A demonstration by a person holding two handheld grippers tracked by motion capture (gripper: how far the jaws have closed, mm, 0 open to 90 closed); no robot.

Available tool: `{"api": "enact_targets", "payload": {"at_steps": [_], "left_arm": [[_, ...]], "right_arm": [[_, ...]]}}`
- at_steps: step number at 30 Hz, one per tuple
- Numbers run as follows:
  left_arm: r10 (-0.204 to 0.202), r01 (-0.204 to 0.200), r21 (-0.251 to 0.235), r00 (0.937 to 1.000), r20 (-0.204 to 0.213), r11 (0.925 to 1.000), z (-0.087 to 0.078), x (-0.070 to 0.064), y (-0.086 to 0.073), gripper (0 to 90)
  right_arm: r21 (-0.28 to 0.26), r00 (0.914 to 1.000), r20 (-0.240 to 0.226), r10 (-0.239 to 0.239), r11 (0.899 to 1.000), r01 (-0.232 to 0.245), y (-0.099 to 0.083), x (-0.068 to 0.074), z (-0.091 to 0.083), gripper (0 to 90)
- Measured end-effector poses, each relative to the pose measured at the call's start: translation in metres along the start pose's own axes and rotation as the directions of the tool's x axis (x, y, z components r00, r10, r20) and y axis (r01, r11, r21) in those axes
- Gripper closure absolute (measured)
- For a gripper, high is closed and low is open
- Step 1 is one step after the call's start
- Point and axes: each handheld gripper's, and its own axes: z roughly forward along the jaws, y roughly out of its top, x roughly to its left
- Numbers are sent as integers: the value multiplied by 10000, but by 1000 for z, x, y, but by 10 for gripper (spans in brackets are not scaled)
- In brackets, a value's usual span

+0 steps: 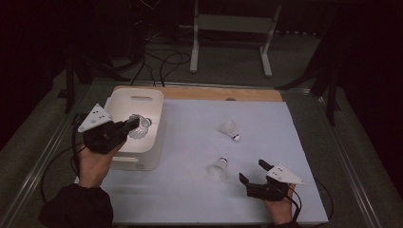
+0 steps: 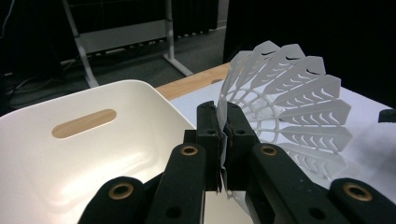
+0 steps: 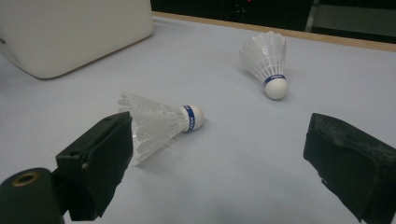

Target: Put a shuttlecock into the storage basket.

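pale blue mat [image 1: 190, 161] covers the table, dark room around.

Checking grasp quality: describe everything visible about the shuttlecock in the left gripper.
The held shuttlecock is white, with a slotted plastic-looking skirt of flared vanes and ribs. The left gripper has its jaws shut on the skirt's edge, pinching one thin wall between them; nothing else touches it. Its cork end is hidden in the left gripper view. In the high view it hangs over the open white bin, above the bin's inside, not yet released.
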Motion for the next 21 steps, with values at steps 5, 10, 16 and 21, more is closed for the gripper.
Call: {"api": "enact_targets", "payload": {"at_steps": [5, 10, 16, 21], "left_arm": [[-37, 37, 9, 10000, -92, 10000, 0, 1, 0, 879], [-103, 101, -32, 9991, -418, 9999, -2, 2, 0, 802], [-524, 476, -372, 9887, -1403, 9982, 0, 0, 2, 147], [-531, 449, -633, 9895, -1346, 9970, 0, 0, 2, 117]], "right_arm": [[-6, 10000, -8, 9, 10000, -9, 0, 0, 0, 81], [22, 10000, 13, -4, 10000, 4, 0, 0, 0, 81], [26, 10000, 15, -7, 10000, 7, 0, 0, 0, 81], [0, 10000, -8, 2, 10000, -2, 0, 0, 0, 81]]}}
